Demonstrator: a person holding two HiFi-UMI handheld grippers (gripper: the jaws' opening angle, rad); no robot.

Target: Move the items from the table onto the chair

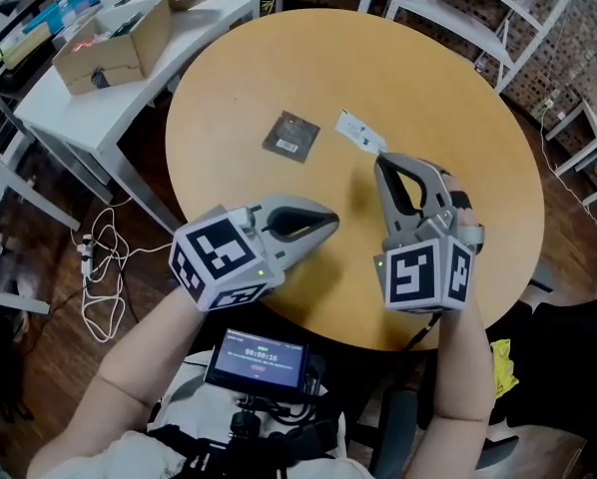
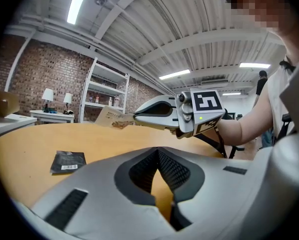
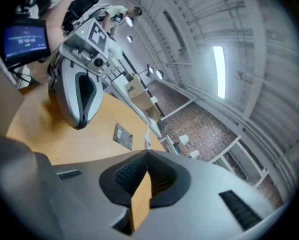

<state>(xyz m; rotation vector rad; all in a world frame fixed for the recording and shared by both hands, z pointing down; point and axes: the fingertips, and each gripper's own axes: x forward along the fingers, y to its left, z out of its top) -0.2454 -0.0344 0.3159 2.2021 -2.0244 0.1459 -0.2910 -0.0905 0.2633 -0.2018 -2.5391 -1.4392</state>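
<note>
My right gripper (image 1: 379, 158) is shut on one end of a thin cream packet (image 1: 357, 132) and holds it a little above the round wooden table (image 1: 458, 128). In the left gripper view the cream packet (image 2: 111, 118) sticks out of those jaws, clear of the tabletop. In the right gripper view it shows edge-on (image 3: 146, 136) past my right gripper (image 3: 147, 156). A dark packet with a barcode label (image 1: 292, 135) lies flat on the table to its left. My left gripper (image 1: 333, 218) hovers near the table's front edge, shut with nothing between its fingers (image 2: 139, 171).
A white side table (image 1: 149, 78) with an open cardboard box (image 1: 109, 38) stands at the upper left. White shelving (image 1: 498, 18) lines the back and right. Cables (image 1: 104, 267) lie on the floor at the left. A small screen (image 1: 259, 360) sits at my chest.
</note>
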